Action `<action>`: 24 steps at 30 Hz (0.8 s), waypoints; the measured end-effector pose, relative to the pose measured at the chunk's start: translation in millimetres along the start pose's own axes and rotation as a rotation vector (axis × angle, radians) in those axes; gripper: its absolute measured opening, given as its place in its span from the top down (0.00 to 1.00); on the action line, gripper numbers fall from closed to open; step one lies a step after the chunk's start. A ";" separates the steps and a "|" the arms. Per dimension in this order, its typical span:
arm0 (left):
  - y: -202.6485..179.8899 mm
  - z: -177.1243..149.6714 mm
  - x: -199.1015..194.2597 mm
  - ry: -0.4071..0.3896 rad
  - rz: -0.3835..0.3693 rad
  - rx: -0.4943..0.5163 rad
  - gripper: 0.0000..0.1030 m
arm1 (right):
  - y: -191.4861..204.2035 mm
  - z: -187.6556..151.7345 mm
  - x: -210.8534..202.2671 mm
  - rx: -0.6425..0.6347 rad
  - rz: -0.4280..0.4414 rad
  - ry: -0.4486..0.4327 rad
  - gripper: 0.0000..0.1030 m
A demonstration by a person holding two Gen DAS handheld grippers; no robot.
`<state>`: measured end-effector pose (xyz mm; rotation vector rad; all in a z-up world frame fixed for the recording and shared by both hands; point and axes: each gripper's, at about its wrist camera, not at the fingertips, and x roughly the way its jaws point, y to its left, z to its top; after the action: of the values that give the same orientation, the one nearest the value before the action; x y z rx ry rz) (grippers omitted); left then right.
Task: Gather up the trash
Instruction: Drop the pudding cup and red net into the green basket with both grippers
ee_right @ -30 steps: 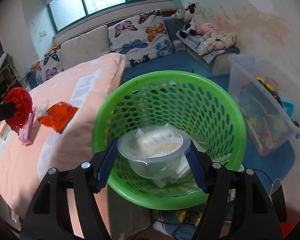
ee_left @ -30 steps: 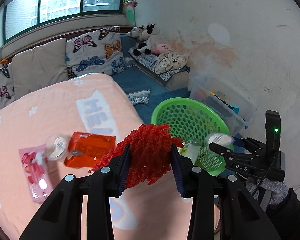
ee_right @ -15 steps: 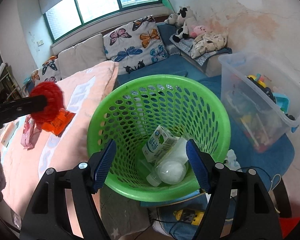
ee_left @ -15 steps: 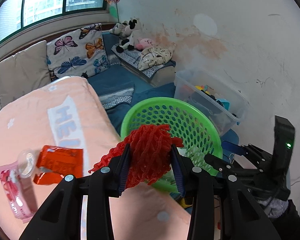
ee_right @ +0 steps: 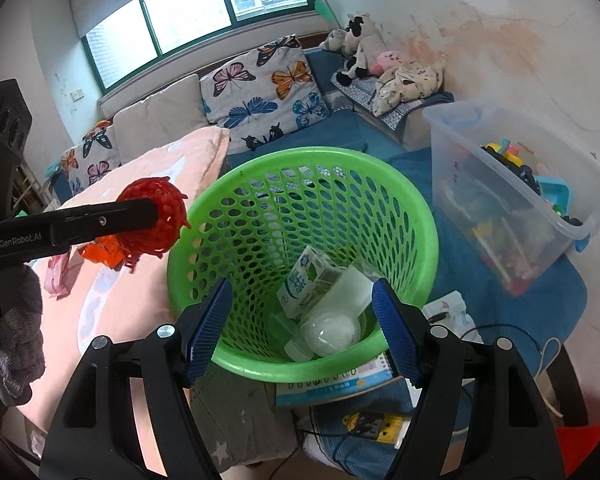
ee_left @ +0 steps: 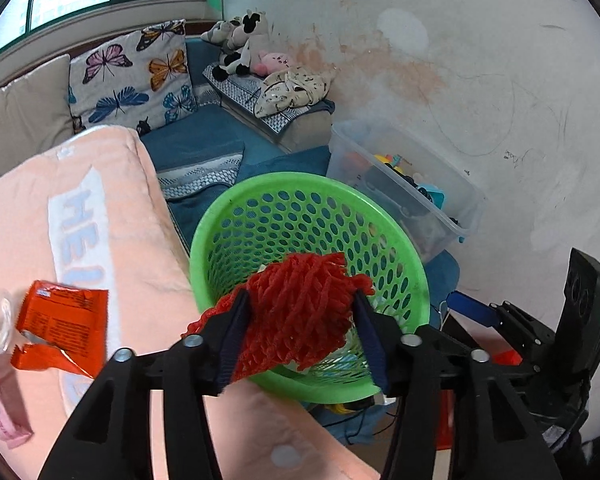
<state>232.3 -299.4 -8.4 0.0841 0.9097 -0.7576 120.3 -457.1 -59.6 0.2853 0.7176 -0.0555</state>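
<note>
Both left gripper [ee_left: 300,320] jaws are opening around the red net [ee_left: 300,312].

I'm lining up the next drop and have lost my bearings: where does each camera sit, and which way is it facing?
Left wrist: on the left hand-held gripper, angled down past the bed edge at the green basket; its opening jaws flank the red mesh net, the right hand-held gripper at far right.
Right wrist: on the right hand-held gripper, open, looking down into the basket; a grey sleeve at left.
Both show the basket, net and clear toy bin.
</note>
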 end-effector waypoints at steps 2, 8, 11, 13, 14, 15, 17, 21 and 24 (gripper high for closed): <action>0.5 -0.9 -0.4 -0.004 -0.017 -0.006 0.43 | -1.4 -1.1 -0.7 0.005 0.000 0.000 0.30; 3.5 -2.3 -7.1 -0.029 -0.047 -0.020 0.33 | -2.2 -2.2 -1.4 0.007 0.003 -0.002 0.30; 2.5 -2.7 -11.5 -0.040 -0.039 -0.016 0.31 | 0.2 -2.6 -3.8 0.005 0.006 -0.006 0.30; 4.0 -4.3 -15.3 -0.043 -0.035 -0.012 0.31 | 2.7 -1.7 -6.2 0.000 0.007 -0.009 0.30; 5.0 -6.0 -17.9 -0.047 -0.032 -0.012 0.31 | 3.9 -1.2 -7.3 -0.003 0.008 -0.011 0.30; 6.2 -7.2 -20.0 -0.050 -0.030 -0.014 0.31 | 5.5 -0.7 -8.7 -0.007 0.011 -0.013 0.30; 11.4 -11.5 -26.7 -0.059 -0.016 -0.024 0.31 | 8.9 0.3 -10.2 -0.015 0.014 -0.015 0.30; 25.4 -22.5 -39.9 -0.076 0.032 -0.037 0.30 | 18.6 1.5 -13.2 -0.034 0.025 -0.020 0.29; 38.6 -32.8 -51.9 -0.092 0.087 -0.049 0.30 | 27.1 2.3 -11.7 -0.049 0.034 -0.018 0.28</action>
<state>214.5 -229.7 0.0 0.0447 0.8318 -0.6531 116.9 -432.3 -43.8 0.2493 0.6954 -0.0084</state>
